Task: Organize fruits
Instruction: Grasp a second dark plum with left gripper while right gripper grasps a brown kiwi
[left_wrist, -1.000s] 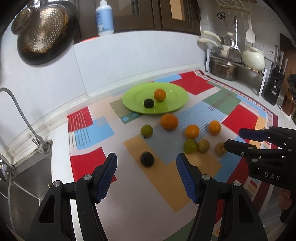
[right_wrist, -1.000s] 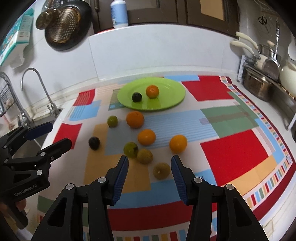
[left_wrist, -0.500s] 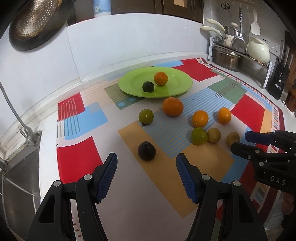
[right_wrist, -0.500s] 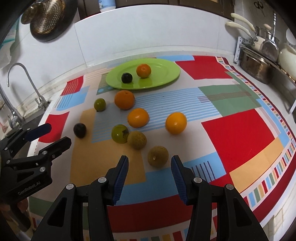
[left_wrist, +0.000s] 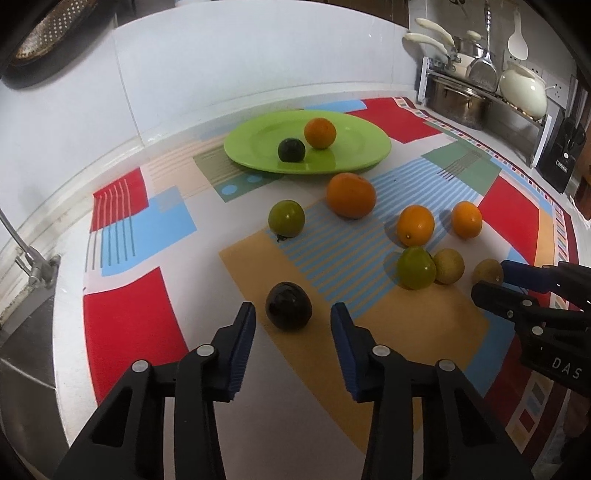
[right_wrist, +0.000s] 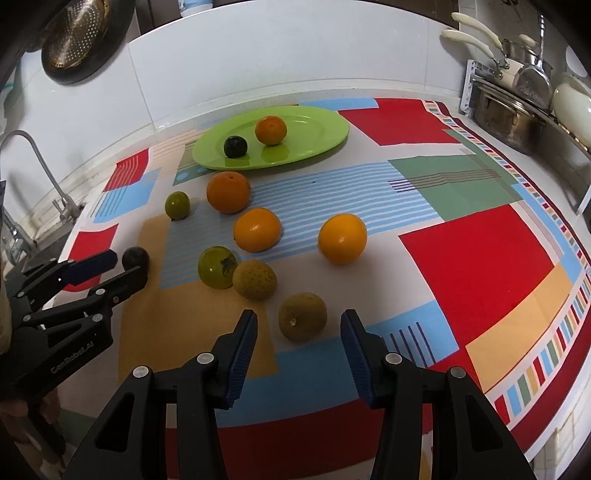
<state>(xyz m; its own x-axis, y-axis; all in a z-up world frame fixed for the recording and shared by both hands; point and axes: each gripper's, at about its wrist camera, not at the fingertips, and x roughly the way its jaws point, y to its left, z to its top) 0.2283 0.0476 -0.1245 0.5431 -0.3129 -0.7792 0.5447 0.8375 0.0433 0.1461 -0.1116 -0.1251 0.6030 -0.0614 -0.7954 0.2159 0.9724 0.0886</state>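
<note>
The round lime-green plate (left_wrist: 354, 155) at the back of the surface (left_wrist: 177, 96) holds one small orange fruit (left_wrist: 320, 133) and one dark, nearly black round fruit (left_wrist: 291, 150); the other fruits lie loose on the multicoloured patterned mat (right_wrist: 472, 254). In the left wrist view the right tongs (right_wrist: 298, 326) partly cover a brownish round fruit (right_wrist: 302, 316). Both tongs tilt downward with jaws closing but not yet touching: the left tongs (left_wrist: 292, 319) flank a dark purple-black fruit (left_wrist: 288, 305), the right flank the brownish one.

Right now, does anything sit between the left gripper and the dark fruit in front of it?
Nothing visible. The dark fruit lies just ahead of the left gripper, whose jaws are closing, pads not yet touching it.
</note>
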